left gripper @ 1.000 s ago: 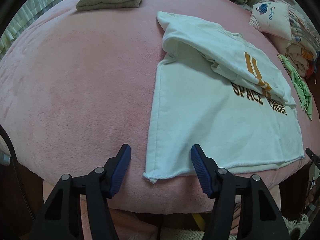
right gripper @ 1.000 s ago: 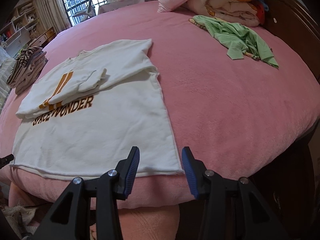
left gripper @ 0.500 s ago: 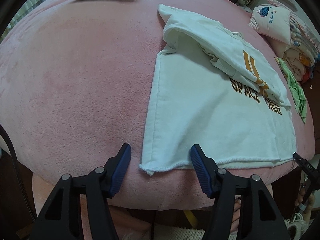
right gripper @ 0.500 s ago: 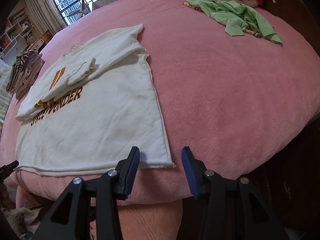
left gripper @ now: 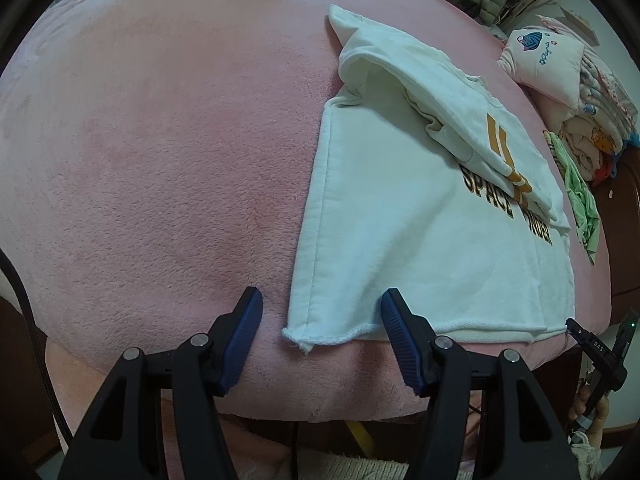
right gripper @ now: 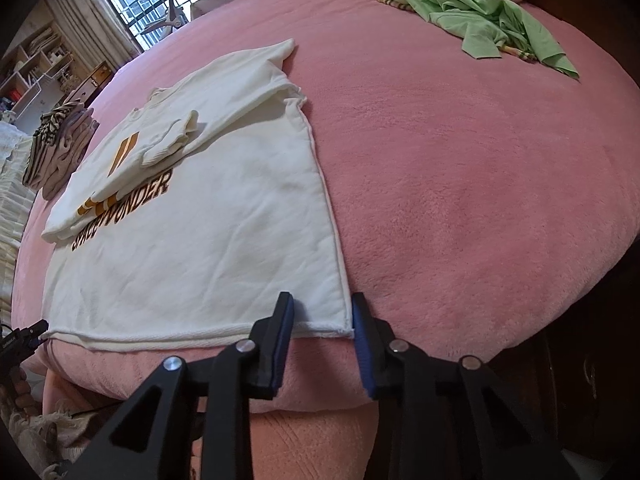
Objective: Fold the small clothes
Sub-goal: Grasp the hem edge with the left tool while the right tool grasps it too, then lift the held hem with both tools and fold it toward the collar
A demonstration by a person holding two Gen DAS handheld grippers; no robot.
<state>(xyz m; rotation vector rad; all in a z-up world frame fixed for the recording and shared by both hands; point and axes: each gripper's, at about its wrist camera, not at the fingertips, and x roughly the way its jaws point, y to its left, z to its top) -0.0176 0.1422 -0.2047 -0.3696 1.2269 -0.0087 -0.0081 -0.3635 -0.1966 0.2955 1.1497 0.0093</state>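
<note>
Beyond the white shirt [right gripper: 208,240], a green garment [right gripper: 492,28] lies well apart.

The right gripper [right gripper: 322,316] has just been closing, its jaws straddling the near hem corner of the white sweatshirt [right gripper: 208,240], not yet pinching it. Far beyond the jaws, a green garment [right gripper: 492,24] lies on the pink blanket [right gripper: 460,160].

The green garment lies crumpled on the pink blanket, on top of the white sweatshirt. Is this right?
Not quite. The green garment lies crumpled on the pink blanket, but apart from the white sweatshirt, near the pillows. The right wrist view shows bare blanket between them.
</note>
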